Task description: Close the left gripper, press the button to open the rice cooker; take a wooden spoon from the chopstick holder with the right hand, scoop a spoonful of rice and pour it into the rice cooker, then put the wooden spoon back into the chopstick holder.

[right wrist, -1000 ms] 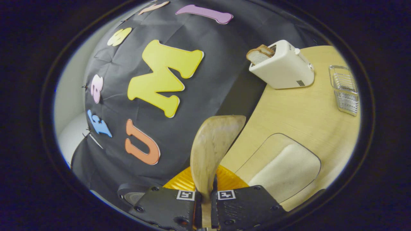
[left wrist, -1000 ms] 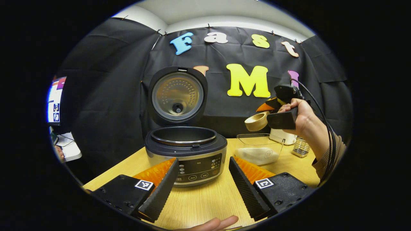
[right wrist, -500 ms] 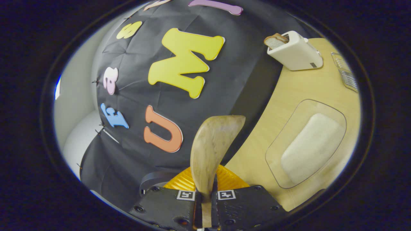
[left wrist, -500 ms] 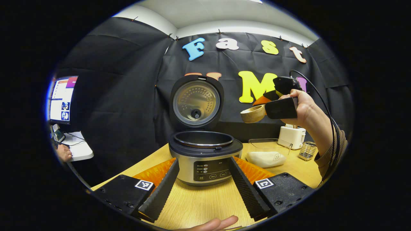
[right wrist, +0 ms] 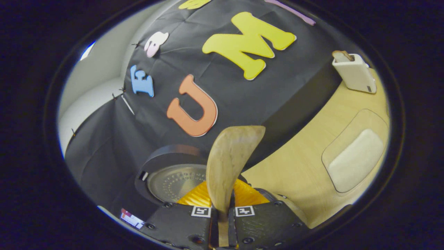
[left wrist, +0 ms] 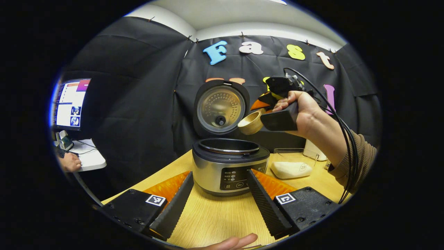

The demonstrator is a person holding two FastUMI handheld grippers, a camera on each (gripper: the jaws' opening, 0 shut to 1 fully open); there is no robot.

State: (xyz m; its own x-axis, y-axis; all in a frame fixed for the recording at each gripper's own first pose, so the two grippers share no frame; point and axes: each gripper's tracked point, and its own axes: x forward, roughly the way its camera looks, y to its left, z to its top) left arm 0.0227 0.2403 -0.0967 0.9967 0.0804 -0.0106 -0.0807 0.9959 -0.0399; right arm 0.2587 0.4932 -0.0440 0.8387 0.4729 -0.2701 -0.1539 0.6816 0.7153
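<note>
Nearest: left gripper [left wrist: 218, 194] low over the counter [left wrist: 215, 222], fingers spread wide, holding nothing. Just beyond, the rice cooker [left wrist: 230, 165] stands with lid up, pot exposed. Above its right rim, the right gripper [right wrist: 222, 222] is clamped tight on the wooden spoon [right wrist: 229, 163] handle; bowl of the spoon tipped sideways near the lid. Farther right, the clear rice container [left wrist: 293, 166], then a toaster [right wrist: 353, 73].

Risk: spoon tilted, so any grains could spill onto the counter short of the pot; bowl could knock the lid.
</note>
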